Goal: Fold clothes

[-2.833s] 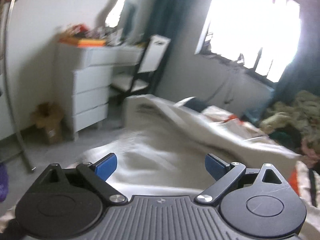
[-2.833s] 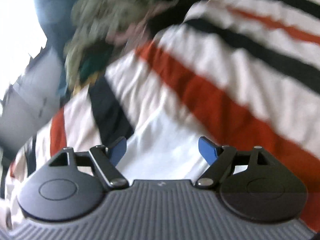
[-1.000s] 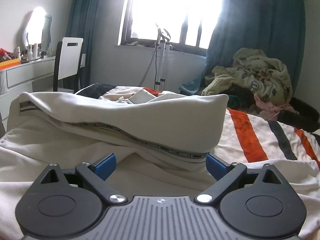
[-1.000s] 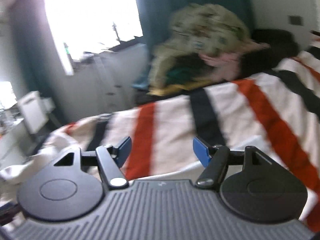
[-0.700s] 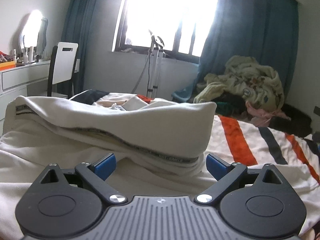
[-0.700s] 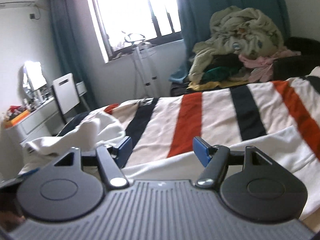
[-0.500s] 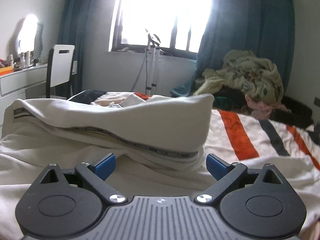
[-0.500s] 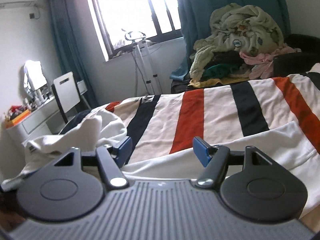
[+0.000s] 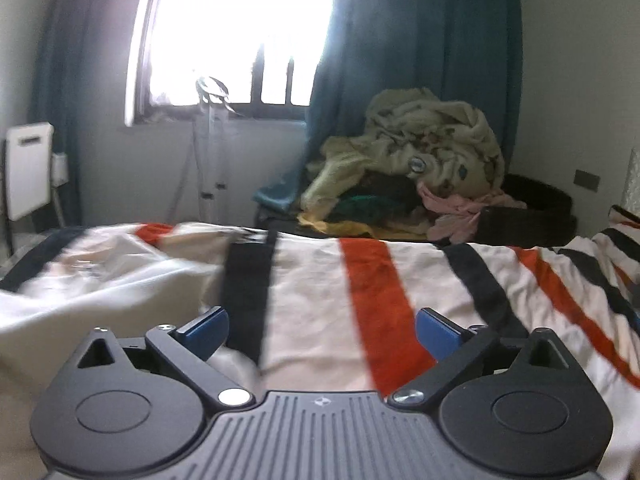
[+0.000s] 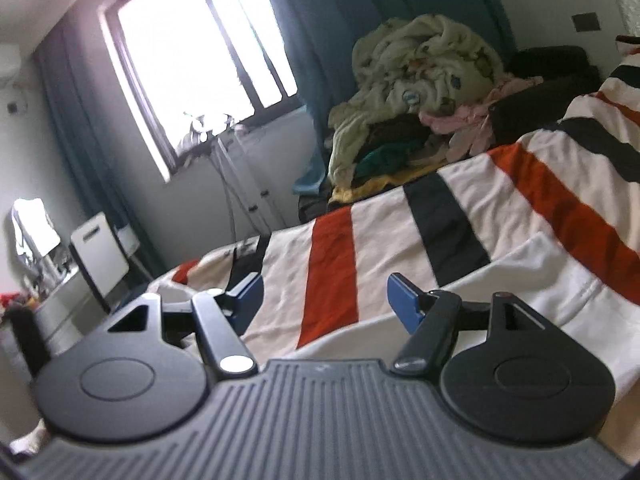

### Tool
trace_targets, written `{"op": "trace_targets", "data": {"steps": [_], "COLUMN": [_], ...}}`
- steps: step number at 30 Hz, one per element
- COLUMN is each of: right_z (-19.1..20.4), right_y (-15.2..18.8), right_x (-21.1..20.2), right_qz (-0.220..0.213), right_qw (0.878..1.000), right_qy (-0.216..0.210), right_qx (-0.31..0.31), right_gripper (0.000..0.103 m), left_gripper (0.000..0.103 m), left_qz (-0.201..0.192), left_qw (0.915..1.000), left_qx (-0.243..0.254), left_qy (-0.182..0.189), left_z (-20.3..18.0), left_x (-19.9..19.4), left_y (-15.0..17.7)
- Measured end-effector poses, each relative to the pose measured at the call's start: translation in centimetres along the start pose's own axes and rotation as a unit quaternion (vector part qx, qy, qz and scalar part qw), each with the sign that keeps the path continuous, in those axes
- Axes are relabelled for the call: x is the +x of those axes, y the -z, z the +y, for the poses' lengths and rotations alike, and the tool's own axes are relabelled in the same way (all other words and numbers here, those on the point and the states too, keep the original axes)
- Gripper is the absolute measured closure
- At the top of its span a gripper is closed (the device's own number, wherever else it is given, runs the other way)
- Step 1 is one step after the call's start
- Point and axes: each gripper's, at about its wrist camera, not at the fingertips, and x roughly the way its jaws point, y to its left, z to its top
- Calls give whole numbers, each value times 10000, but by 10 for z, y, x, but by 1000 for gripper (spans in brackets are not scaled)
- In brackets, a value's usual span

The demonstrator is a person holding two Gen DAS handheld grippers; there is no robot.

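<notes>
A cream-white garment (image 9: 92,292) lies crumpled on the left of the bed, blurred in the left wrist view. Its flat part (image 10: 532,280) spreads under the right gripper in the right wrist view. The bed carries a white cover with orange and black stripes (image 9: 372,292), also in the right wrist view (image 10: 332,264). My left gripper (image 9: 320,330) is open and empty, low over the striped cover, right of the crumpled cloth. My right gripper (image 10: 322,296) is open and empty, just above the garment's edge.
A heap of unfolded clothes and a blanket (image 9: 420,176) sits beyond the bed's far side, also in the right wrist view (image 10: 424,92). A window with blue curtains (image 9: 236,36) is behind. A white chair (image 10: 100,252) and a dresser stand at the left.
The left gripper has swung right, away from the folded cream bundle, and now faces the striped cover. The right gripper has tilted and shifted slightly. Both stay open.
</notes>
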Motion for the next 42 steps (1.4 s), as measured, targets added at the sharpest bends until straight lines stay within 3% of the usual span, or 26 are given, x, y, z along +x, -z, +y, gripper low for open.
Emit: {"op": "trace_targets", "data": {"steps": [3, 5, 7, 9, 11, 14, 17, 18, 19, 20, 21, 22, 27, 30, 34, 37, 39, 41, 42], "right_z": [-10, -18, -24, -28, -33, -41, -45, -45, -46, -46, -47, -48, -50, -52, -60, -71, -81, -97, -104], "right_y": [0, 0, 2, 5, 7, 11, 17, 19, 20, 21, 22, 22, 19, 18, 15, 10, 7, 3, 3], "right_x": [15, 30, 44, 56, 69, 86, 103, 107, 111, 114, 116, 117, 110, 104, 96, 85, 77, 69, 67], "right_qz": [-42, 36, 91, 116, 171, 296, 450, 499, 547, 581, 582, 583, 425, 324, 160, -157, -407, -649, -718], "right_qw": [9992, 9981, 9969, 9957, 9948, 9932, 9921, 9918, 9916, 9916, 9916, 9917, 9916, 9912, 9883, 9823, 9753, 9643, 9597], "right_qy": [396, 606, 741, 850, 915, 972, 1024, 1033, 1042, 1013, 997, 981, 1000, 1040, 1185, 1452, 1703, 1977, 2060], "right_qx": [-38, 99, 253, 342, 424, 563, 575, 560, 545, 554, 575, 596, 701, 753, 950, 1174, 1347, 1635, 1772], "right_gripper": [32, 32, 32, 32, 32, 32, 32, 32, 32, 32, 32, 32, 32, 32, 32, 32, 32, 32, 32], "left_gripper": [3, 3, 4, 4, 3, 3, 17, 32, 56, 68, 87, 93, 96, 97, 97, 97, 96, 93, 86], "left_qz": [199, 221, 341, 364, 389, 718, 912, 998, 1083, 1100, 1107, 1085, 672, 197, -433, -745, -623, -373, -240], "left_qw": [9986, 9940, 9814, 9576, 9404, 9272, 9141, 9113, 9083, 9120, 9163, 9202, 9438, 9703, 9924, 9936, 9892, 9861, 9858], "left_qx": [-93, -16, 103, 323, 413, 123, -27, -80, -134, -220, -310, -264, 201, 139, 483, 801, 861, 940, 960], "left_qy": [-472, -1068, -1887, -2840, -3354, -3674, -3950, -3995, -4039, -3946, -3836, -3752, -3230, -2406, -1042, 271, 1011, 1318, 1360], "left_z": [-15, -10, 3, 17, 36, 63, 79, 84, 88, 91, 93, 90, 61, 27, -44, -103, -133, -151, -155], "left_x": [61, 103, 142, 175, 198, 225, 244, 249, 254, 255, 255, 253, 233, 212, 180, 148, 134, 128, 127], "left_y": [-11, -14, -14, -15, -17, -21, -22, -22, -22, -22, -23, -24, -33, -48, -63, -66, -62, -52, -46]}}
